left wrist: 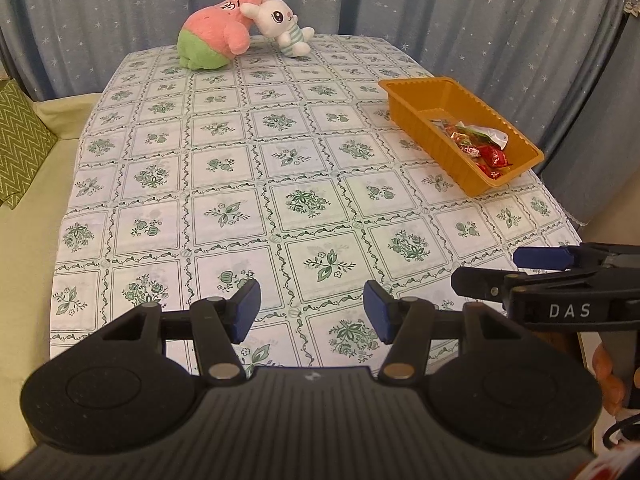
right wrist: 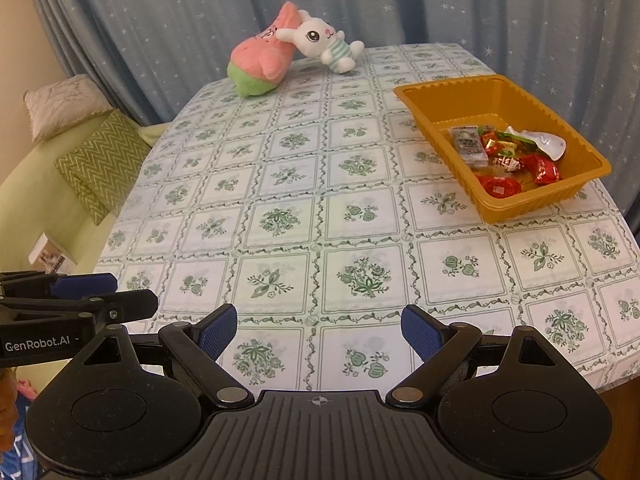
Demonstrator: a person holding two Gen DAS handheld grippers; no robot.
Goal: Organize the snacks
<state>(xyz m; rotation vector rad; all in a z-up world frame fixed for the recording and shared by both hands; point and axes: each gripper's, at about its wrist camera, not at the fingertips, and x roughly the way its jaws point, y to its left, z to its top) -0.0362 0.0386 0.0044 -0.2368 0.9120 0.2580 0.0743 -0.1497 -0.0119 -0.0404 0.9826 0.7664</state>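
An orange plastic tray (left wrist: 434, 98) (right wrist: 472, 100) stands on the right side of the table. Its near end holds several wrapped snacks (left wrist: 480, 146) (right wrist: 512, 158), red, gold and white. My left gripper (left wrist: 312, 310) hovers over the near edge of the tablecloth, open with nothing between its blue pads. My right gripper (right wrist: 320, 330) hangs beside it, open wider and also empty. Each one shows at the edge of the other's view: the right gripper (left wrist: 490, 270), the left gripper (right wrist: 132, 294). Both are well short of the tray.
A pink and green plush (left wrist: 216, 36) (right wrist: 260, 64) and a white rabbit plush (left wrist: 280, 22) (right wrist: 320, 40) lie at the table's far end. A sofa with a green zigzag cushion (left wrist: 18, 140) (right wrist: 104, 160) runs along the left. Starry blue curtains hang behind.
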